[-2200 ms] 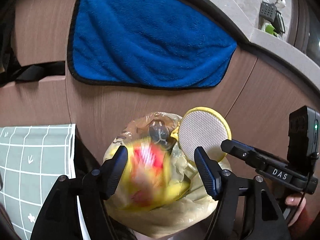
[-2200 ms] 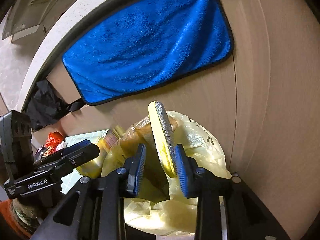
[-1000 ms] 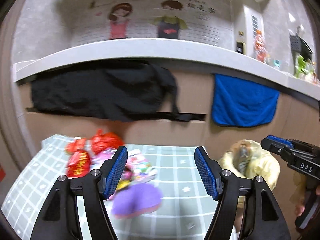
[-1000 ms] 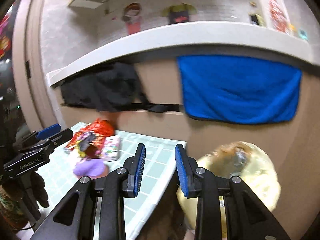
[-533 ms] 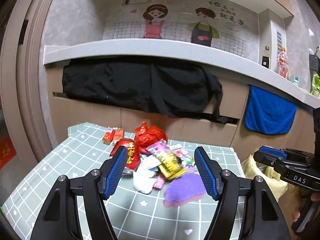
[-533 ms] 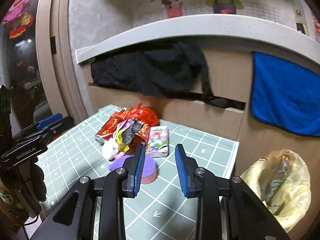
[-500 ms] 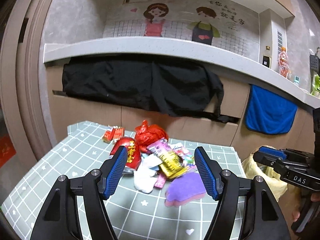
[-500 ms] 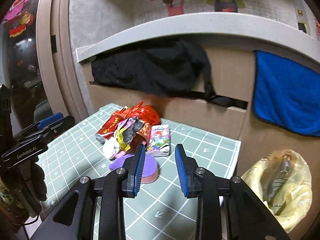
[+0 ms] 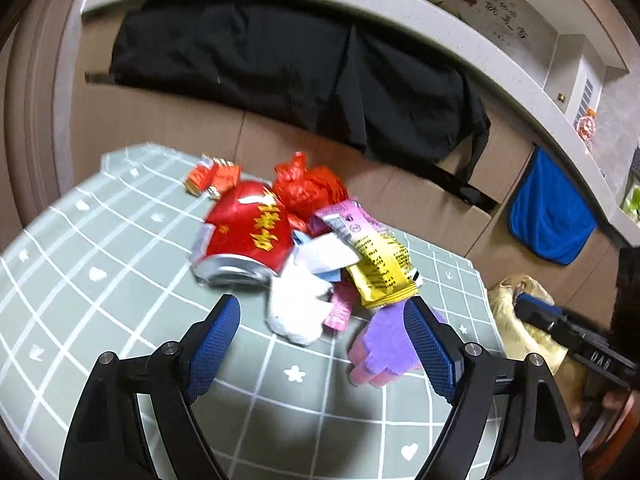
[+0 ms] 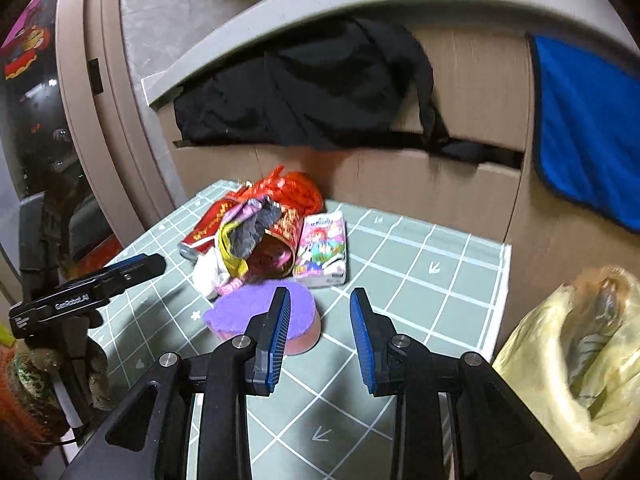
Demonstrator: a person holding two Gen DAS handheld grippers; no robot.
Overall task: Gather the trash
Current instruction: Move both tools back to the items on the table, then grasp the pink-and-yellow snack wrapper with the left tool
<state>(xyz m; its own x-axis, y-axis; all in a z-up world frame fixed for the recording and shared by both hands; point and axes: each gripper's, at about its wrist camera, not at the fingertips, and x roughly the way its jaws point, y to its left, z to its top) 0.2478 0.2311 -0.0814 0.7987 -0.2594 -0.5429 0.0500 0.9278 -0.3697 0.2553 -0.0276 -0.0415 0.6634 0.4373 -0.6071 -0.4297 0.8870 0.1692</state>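
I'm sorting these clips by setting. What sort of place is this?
Probably a home kitchen or dining corner: a long pale stone counter with a blue towel hanging from it, and a green grid-patterned tablecloth strewn with snack wrappers.

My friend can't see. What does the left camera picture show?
An open tool hangs over a trash pile on a green checked table: a red can, yellow wrapper, white scrap and purple sponge.
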